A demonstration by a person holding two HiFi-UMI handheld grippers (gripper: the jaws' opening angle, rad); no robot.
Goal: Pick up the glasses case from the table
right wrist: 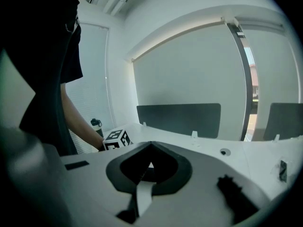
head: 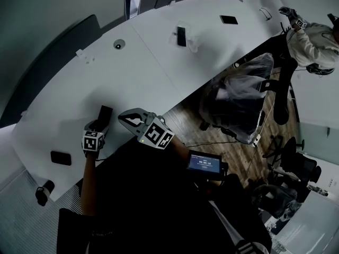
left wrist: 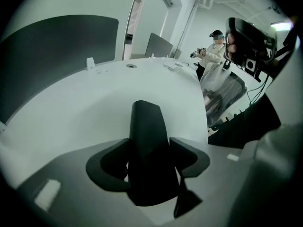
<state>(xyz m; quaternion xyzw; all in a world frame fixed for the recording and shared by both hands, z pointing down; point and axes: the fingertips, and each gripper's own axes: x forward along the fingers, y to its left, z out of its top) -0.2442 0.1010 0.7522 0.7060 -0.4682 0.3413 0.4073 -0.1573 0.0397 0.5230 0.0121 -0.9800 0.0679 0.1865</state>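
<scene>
The glasses case (left wrist: 147, 126), a dark, long box, sits near the front edge of the white curved desk (head: 159, 62), and the left tongs (left wrist: 149, 151) are clamped on it: in the left gripper view both jaws sit tight against its sides with no gap showing, and the far end of the case points away across the desk. From the head view the case sticks out ahead of these tongs, which point steeply down. Whether the case rests on the desk or is just clear of it is hard to tell, because the dark shadow under it hides the line where they would meet. The right tongs (right wrist: 150, 146) hover just beside the left ones, nearer the desk edge. Their jaws are together at the tips with nothing between them. A small flat dark thing (head: 61, 157) lies on the desk to the left of the case, well apart from it, and a bottle (head: 43, 192) stands beyond the desk's left end. At the far end of the desk another person (head: 312, 41) in a light top is seen, with a chair under a plastic cover (head: 238, 97) between.
</scene>
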